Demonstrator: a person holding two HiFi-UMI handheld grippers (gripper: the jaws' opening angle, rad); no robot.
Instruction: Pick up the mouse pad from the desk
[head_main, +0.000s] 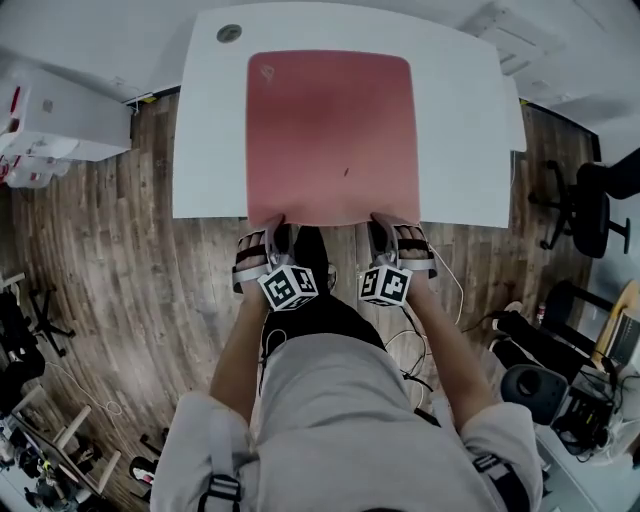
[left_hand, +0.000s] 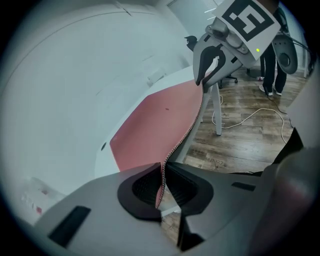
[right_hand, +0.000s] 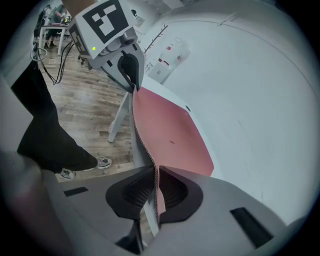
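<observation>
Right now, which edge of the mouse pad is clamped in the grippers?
The near edge of the red mouse pad, at the desk front: left gripper and right gripper pinch it; the other edges rest on the desk.

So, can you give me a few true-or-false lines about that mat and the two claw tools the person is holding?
1. The mouse pad is blue. False: it is red.
2. The left gripper and the right gripper are both shut on the mouse pad. True.
3. They grip its far edge. False: they grip the near edge, the one closest to the person.
4. The desk under it is white. True.
</observation>
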